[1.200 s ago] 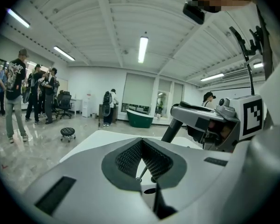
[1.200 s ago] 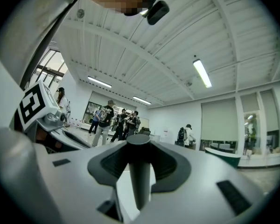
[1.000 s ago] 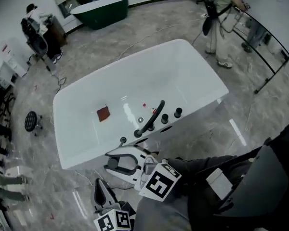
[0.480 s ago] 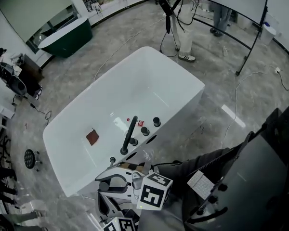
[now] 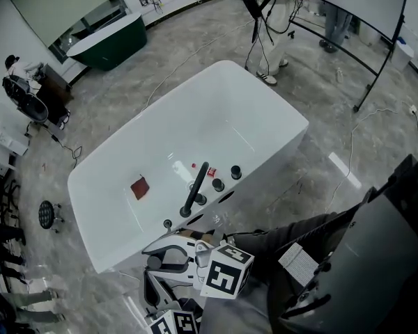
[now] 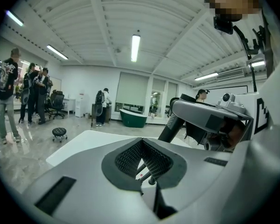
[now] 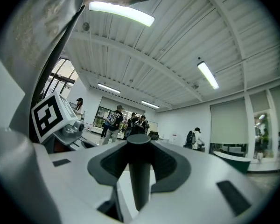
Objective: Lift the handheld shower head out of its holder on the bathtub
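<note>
The black handheld shower head point(image 5: 196, 186) stands as an upright stick in its holder on the near rim of the white bathtub point(image 5: 265, 89). My right gripper point(image 5: 148, 253) hangs by that rim and is open. In the right gripper view the shower head point(image 7: 139, 171) rises in the gap between the jaws of the right gripper point(image 7: 139, 146), and I see no pad pressing on it. My left gripper point(image 5: 148, 275) sits lower at the picture's bottom. The left gripper point(image 6: 140, 142) has its tips together and nothing held. From there the shower head point(image 6: 175, 124) shows behind the right gripper point(image 6: 210, 115).
Two black knobs point(image 5: 218, 184) point(image 5: 235, 172) stand on the rim beside the shower head. A red-brown square point(image 5: 139, 187) lies on the tub floor. A dark green tub point(image 5: 106, 42), people point(image 5: 272, 19), a round stool point(image 5: 47, 214) and a black frame point(image 5: 376, 47) stand around.
The head view has swung, so the tub sits differently in the picture. Both grippers have shifted left along the tub's near rim. The right jaws stay equally wide.
</note>
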Tool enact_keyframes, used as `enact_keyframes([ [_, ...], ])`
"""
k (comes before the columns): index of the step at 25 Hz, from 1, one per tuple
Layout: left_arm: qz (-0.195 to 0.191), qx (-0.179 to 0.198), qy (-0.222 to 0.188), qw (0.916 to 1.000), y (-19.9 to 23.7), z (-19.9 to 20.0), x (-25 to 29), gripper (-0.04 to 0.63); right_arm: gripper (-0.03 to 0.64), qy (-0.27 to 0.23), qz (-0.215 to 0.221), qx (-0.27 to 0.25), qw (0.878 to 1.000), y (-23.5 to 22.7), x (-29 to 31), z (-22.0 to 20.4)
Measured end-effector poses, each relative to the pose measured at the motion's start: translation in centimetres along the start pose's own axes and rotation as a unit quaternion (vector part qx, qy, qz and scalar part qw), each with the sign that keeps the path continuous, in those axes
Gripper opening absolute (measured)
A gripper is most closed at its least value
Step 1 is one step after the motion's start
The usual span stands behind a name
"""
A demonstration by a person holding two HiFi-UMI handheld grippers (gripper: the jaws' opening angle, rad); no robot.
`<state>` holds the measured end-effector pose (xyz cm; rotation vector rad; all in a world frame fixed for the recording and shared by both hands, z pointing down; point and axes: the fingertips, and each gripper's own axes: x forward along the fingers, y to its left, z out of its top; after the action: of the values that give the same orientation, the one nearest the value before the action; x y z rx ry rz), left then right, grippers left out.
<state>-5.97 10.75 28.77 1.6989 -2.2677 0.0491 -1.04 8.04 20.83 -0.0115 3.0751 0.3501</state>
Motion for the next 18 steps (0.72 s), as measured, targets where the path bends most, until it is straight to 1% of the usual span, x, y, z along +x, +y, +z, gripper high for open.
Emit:
enact_keyframes([
  [4,0.0,0.002,0.005,1.0,-1.0,0.1,-0.2,0.003,0.14,-0.002,0.006,0.002,1.0,-0.1,-0.3,-0.3],
  [7,0.002,0.002,0.007,1.0,-1.1,0.2,0.2,0.004,0.141,0.001,0.005,0.009,1.0,-0.7,-0.1,-0.6],
  [13,0.022,0.001,0.008,0.9997,-0.2,0.2,0.8,0.004,0.141,0.006,0.018,0.024,1.0,-1.6,1.0,-1.9],
  [15,0.027,0.002,0.01,0.9996,-0.5,0.5,0.4,0.003,0.141,0.003,0.022,0.028,0.999,-1.7,0.8,-1.4],
  [18,0.036,0.004,0.013,0.9993,-2.4,1.8,-2.6,0.003,0.14,0.001,0.026,0.034,0.999,-0.4,-1.3,1.2],
])
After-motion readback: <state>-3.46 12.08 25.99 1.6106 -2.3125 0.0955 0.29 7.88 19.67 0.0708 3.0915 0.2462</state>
